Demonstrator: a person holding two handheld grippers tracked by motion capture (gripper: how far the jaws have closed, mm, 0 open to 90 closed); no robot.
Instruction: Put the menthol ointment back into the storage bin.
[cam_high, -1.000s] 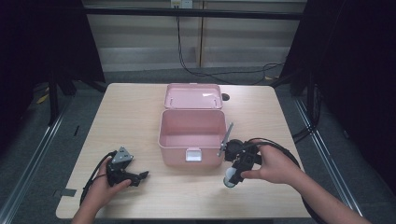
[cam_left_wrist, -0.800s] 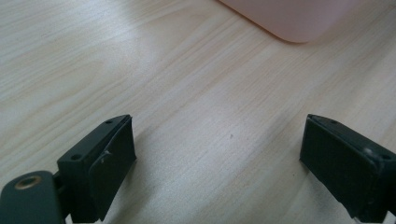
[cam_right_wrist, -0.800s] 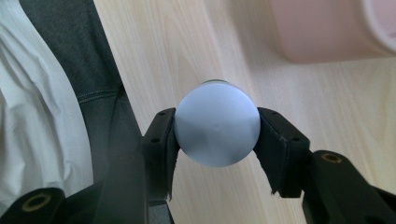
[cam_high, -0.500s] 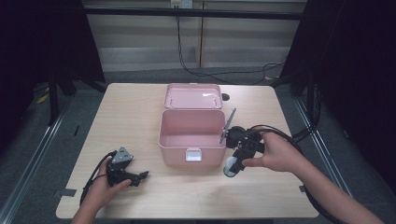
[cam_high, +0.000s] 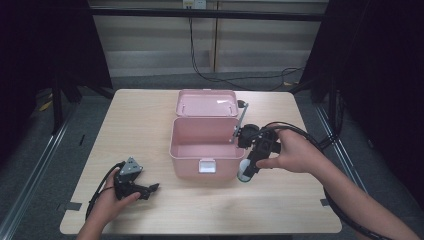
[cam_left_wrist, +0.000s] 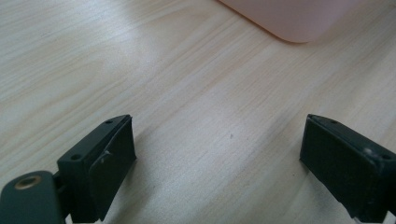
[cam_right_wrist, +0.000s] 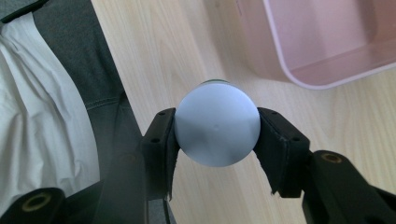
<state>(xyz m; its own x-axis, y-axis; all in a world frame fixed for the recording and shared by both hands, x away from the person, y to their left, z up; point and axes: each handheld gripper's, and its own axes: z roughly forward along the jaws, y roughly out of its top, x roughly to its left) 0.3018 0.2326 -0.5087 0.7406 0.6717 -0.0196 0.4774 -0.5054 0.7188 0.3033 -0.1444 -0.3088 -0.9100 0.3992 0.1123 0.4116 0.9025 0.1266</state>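
Observation:
An open pink box (cam_high: 204, 150) stands mid-table, its lid (cam_high: 207, 103) laid back behind it. My right gripper (cam_high: 246, 171) hangs just off the box's front right corner and is shut on a small round jar with a pale white cap (cam_right_wrist: 217, 128), a dark green rim showing behind the cap. The pads (cam_right_wrist: 164, 140) press on both sides of the cap. The box's corner (cam_right_wrist: 322, 42) lies up and to the right of the jar. My left gripper (cam_high: 150, 189) rests low on the table at the front left, jaws open, nothing between them (cam_left_wrist: 217, 154).
A corner of the pink box (cam_left_wrist: 299, 21) lies ahead of the left jaws. Bare wooden tabletop (cam_high: 135, 125) spreads left of the box. A cable (cam_high: 320, 145) trails from the right gripper. Dark and white cloth (cam_right_wrist: 46, 107) lies beyond the table edge.
My right gripper has risen with the jar and moved toward the box's right side. The left gripper has stayed in place.

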